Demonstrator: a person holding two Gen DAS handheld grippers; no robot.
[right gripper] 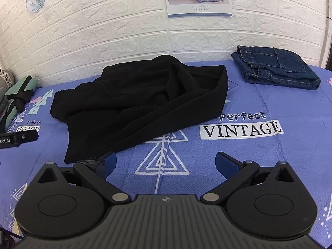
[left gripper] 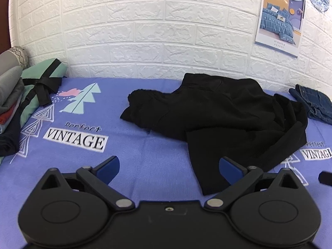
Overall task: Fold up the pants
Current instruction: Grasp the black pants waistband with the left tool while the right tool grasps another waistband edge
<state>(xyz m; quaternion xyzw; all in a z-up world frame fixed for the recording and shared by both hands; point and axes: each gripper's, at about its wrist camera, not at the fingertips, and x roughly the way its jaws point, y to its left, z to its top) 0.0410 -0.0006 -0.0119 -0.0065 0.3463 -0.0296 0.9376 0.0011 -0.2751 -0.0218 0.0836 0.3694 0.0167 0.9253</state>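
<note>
Black pants lie crumpled in a loose heap on the blue printed sheet, waist end to the left, one leg trailing toward me. They also show in the right wrist view. My left gripper is open and empty, just short of the near leg end. My right gripper is open and empty, its left finger by the near edge of the pants. The left gripper's side shows at the left of the right wrist view.
Folded dark blue jeans lie at the back right near the wall. A stack of folded clothes sits at the left edge. A white brick wall with a poster runs behind the bed.
</note>
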